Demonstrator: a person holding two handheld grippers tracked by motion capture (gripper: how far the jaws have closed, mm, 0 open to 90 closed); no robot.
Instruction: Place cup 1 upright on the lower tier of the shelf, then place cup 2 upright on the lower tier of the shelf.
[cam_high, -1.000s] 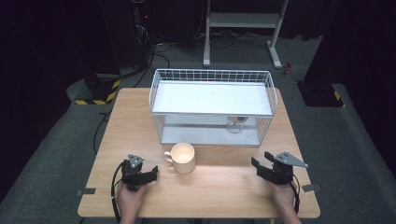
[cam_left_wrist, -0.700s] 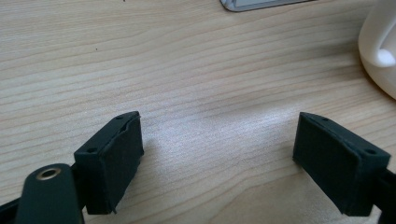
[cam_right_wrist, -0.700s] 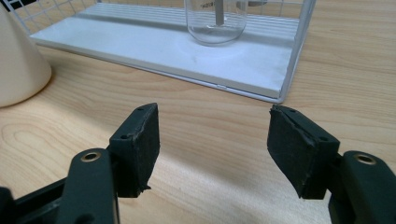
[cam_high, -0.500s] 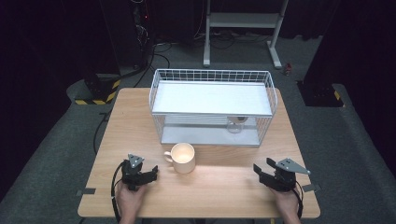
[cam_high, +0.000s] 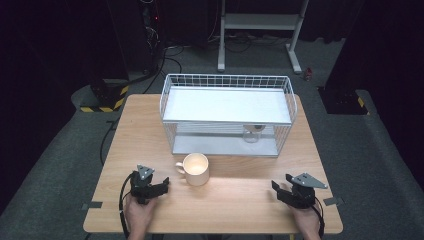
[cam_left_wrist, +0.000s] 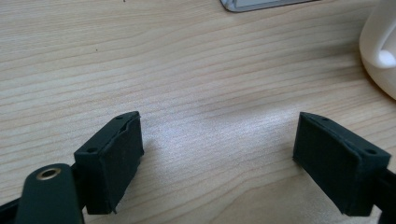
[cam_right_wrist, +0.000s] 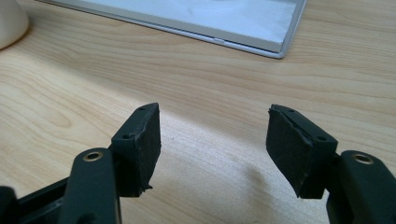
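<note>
A: My left gripper (cam_high: 159, 187) rests wide and empty; the right gripper (cam_high: 281, 190) has just been narrowing on nothing.

B: The mug (cam_high: 195, 169) stands just beyond the left one; a careless reach could tip it toward the wire rack (cam_high: 227, 115).

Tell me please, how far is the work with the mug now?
Done: nothing yet. The mug stands upright on the table, in front of the wire rack. In hand: the left tool waits near the mug's handle, open and empty. The right tool, also empty, has just closed its jaws a little. Left: probably gripping the mug and moving it.
</note>
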